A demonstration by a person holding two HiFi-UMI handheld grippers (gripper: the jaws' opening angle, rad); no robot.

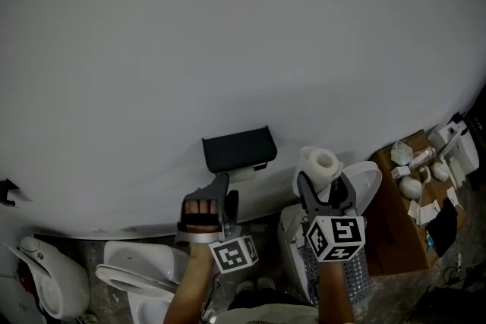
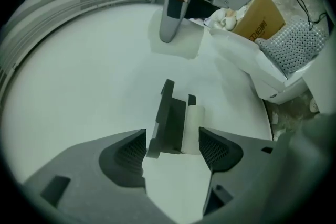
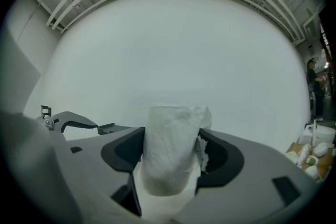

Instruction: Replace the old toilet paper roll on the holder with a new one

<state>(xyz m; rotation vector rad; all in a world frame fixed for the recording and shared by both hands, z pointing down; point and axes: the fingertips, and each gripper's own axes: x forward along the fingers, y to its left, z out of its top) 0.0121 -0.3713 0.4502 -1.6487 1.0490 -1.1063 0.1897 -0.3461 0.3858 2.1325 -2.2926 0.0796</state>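
Observation:
A black paper holder (image 1: pixel 238 149) is fixed on the white wall, with a thin, nearly spent old roll (image 1: pixel 243 174) under its lid. In the left gripper view the holder (image 2: pixel 170 124) and the pale old roll (image 2: pixel 193 129) lie just beyond my left gripper (image 2: pixel 173 147), whose jaws stand open and empty. From the head view, the left gripper (image 1: pixel 225 194) is just below the holder. My right gripper (image 1: pixel 325 183) is shut on a full white new roll (image 1: pixel 320 167), held upright to the right of the holder. The new roll (image 3: pixel 173 149) fills the gap between the right jaws.
A white toilet (image 1: pixel 141 270) stands below left, another toilet (image 1: pixel 47 281) at the far left, and a third toilet (image 1: pixel 367 184) behind the right gripper. A cardboard box (image 1: pixel 406 235) with small white items sits at the right. A perforated metal bin (image 1: pixel 358 278) is below the right hand.

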